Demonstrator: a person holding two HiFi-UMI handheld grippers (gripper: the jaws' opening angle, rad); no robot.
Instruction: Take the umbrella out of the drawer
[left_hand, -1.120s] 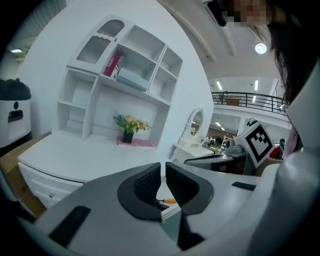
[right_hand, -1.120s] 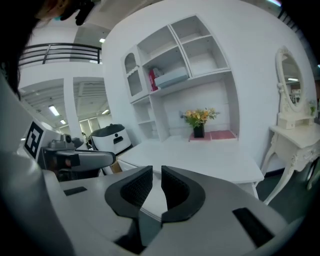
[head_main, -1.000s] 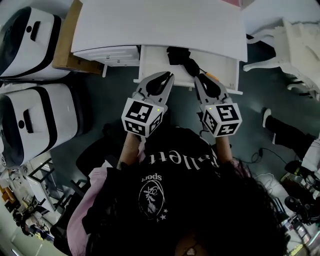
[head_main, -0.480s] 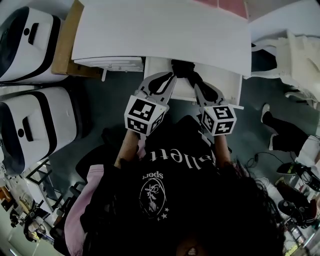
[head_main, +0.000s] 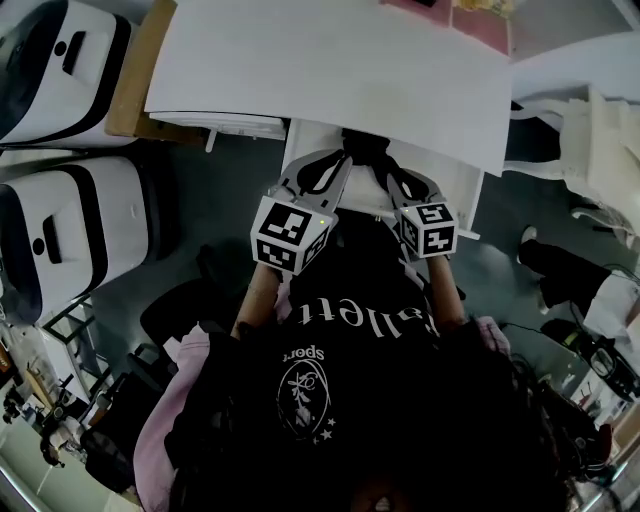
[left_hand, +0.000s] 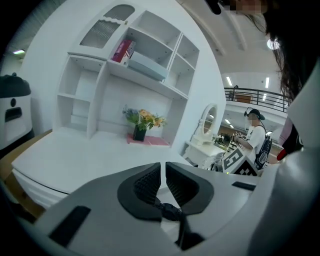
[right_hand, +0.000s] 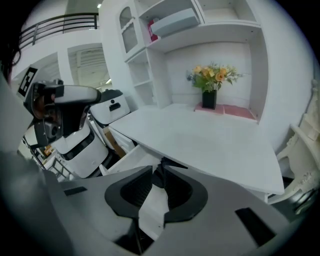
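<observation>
One umbrella (head_main: 362, 142) lies between left tool (head_main: 338, 160) and right tool (head_main: 392, 172).

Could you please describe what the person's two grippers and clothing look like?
The left gripper and right gripper each have curved light-grey jaws with black ribbed pads, and each carries a white cube with black square markers. The person wears a black T-shirt with white lettering.

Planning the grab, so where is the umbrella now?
In the head view, the black umbrella lies at the back of the open drawer, by the desk edge, just beyond the left claw and right claw.
</observation>
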